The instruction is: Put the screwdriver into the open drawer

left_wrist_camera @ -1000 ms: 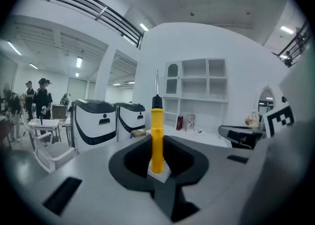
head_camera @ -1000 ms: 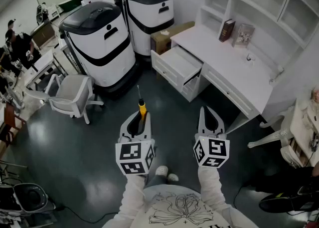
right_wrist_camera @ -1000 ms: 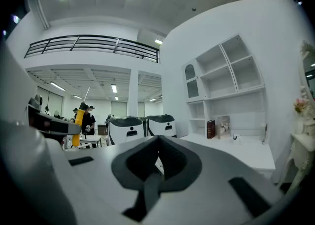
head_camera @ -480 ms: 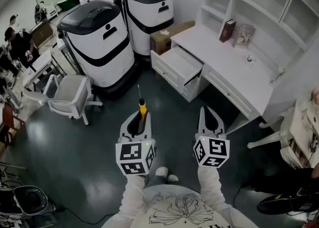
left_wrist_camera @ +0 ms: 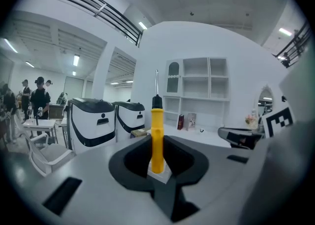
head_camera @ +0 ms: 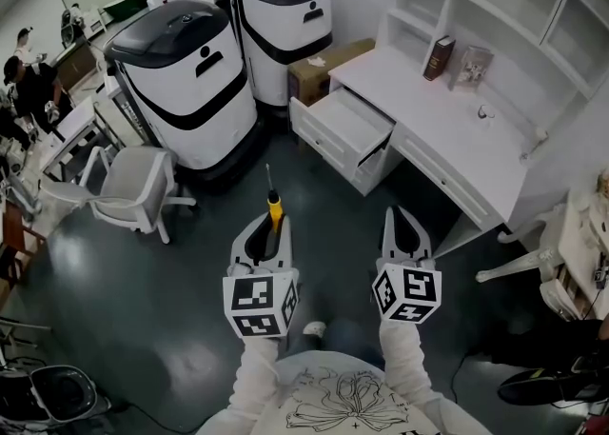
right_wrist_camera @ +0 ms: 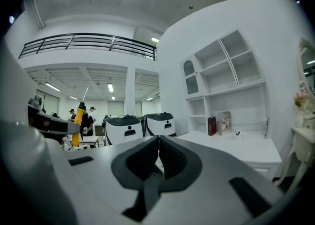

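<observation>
My left gripper [head_camera: 270,225] is shut on a yellow-handled screwdriver [head_camera: 272,203], whose thin shaft sticks forward past the jaws. In the left gripper view the screwdriver [left_wrist_camera: 156,135] stands upright between the pads of that gripper [left_wrist_camera: 157,167]. The open drawer [head_camera: 350,122] juts out of the white desk [head_camera: 447,143] ahead and to the right, well apart from both grippers. My right gripper [head_camera: 402,225] is level with the left one, jaws shut with nothing between them; in its own view the right gripper [right_wrist_camera: 158,162] shows the pads meeting.
Two large white-and-black machines [head_camera: 181,76] stand ahead on the left, with a cardboard box [head_camera: 328,64] beside the desk. A white chair [head_camera: 128,186] is on the left. Shelves [head_camera: 495,5] hold a book [head_camera: 437,57]. People [head_camera: 24,81] stand at the far left.
Both grippers have moved a little forward over the dark floor towards the desk; the drawer and machines appear slightly nearer. The grip on the screwdriver is unchanged.
</observation>
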A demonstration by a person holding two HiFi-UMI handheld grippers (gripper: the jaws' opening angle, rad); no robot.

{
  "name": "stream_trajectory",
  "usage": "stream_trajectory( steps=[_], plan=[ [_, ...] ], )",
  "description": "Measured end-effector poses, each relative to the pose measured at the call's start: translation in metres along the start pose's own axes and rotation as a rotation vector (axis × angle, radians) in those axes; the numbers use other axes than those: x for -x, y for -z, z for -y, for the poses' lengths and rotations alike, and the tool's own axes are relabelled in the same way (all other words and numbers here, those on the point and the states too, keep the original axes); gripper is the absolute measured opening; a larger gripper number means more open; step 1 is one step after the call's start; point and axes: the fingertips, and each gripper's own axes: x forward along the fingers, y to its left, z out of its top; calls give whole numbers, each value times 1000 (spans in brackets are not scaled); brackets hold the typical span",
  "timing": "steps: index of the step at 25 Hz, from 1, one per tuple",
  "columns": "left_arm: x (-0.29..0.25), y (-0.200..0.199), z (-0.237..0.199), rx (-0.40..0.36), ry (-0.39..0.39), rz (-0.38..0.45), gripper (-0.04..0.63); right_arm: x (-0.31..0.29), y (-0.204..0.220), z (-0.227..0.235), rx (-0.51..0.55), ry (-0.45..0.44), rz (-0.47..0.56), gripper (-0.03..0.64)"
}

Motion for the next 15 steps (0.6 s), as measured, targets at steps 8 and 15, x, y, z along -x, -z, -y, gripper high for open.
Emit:
stream_trajectory(
  steps=[8,15],
  plan=[
    [-23,8,-16,19,8,-36,64,-25,10,-4,4,4,-39,5],
    [-67,5,-23,27,-2,-50,64,-69,16,12,-1,7,-62,5]
  ],
)
